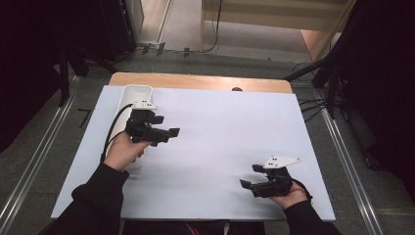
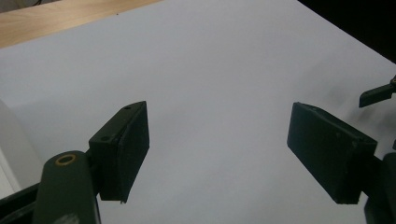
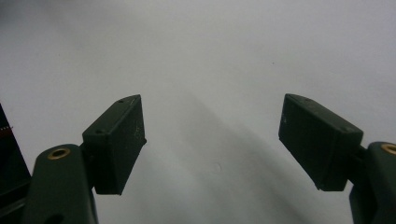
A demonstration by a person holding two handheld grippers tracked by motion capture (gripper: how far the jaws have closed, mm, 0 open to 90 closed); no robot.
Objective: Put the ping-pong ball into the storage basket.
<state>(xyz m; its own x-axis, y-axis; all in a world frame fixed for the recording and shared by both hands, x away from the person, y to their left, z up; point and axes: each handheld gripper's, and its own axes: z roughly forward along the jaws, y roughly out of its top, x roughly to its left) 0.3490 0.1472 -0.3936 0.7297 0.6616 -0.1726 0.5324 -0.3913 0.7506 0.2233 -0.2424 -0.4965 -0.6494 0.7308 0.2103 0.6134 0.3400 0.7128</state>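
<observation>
Both sleeves enter low in the high view, a hand on each tool. Left gripper (image 1: 166, 133) hovers over the left part of the desk (image 1: 220, 127), jaws spread apart, nothing between them; its own view confirms bare white surface between the pads (image 2: 126, 149). Right gripper (image 1: 252, 177) sits near the front right edge, jaws likewise standing wide and empty, white sheet between them in its own view (image 3: 212, 140).

Nearest thing to either tool: a white tray-like container (image 1: 137, 94), long and narrow, lying along the left edge of the desk, partly under my left hand (image 1: 125, 152). Contents not visible from here.

Risks, as I judge them: the left cable (image 1: 113, 131) trails across the container and could drag or tip it if I swing that hand out. White container on white sheet gives poor contrast, so I could misjudge its rim and knock it toward the desk edge.
</observation>
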